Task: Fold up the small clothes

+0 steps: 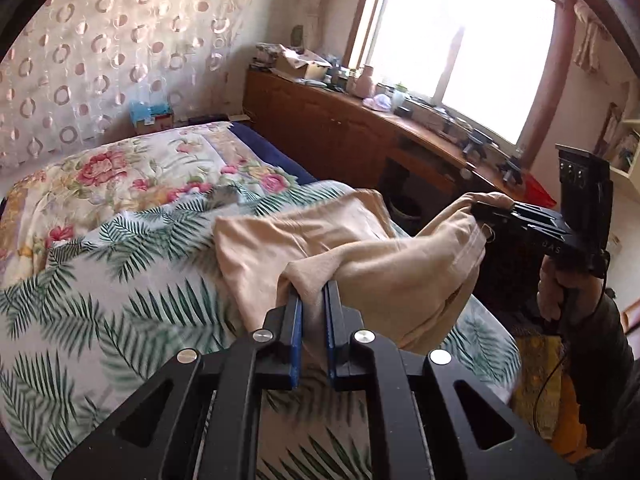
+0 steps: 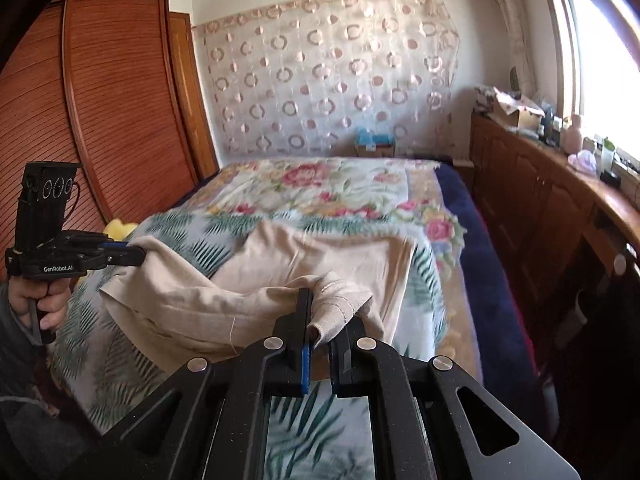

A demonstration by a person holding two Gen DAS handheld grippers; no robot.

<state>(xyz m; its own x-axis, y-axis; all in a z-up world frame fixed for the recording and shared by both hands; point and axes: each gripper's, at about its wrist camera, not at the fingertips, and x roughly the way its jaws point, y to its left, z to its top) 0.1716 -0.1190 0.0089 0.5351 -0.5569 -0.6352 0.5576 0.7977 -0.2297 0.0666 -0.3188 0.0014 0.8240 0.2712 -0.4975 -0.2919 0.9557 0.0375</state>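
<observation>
Gripping bunched corners of the beige garment with left gripper and right gripper fingers clamped; seeming soft, light, floppy, sagging onto the bed.

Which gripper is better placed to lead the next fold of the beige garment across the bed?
Probably neither alone: the left gripper and the right gripper each pinch a lifted corner of the garment, so both should carry together.

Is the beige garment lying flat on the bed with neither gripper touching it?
No. The left gripper and the right gripper are each clamped on an edge of the beige garment, lifting that side off the bed.
</observation>
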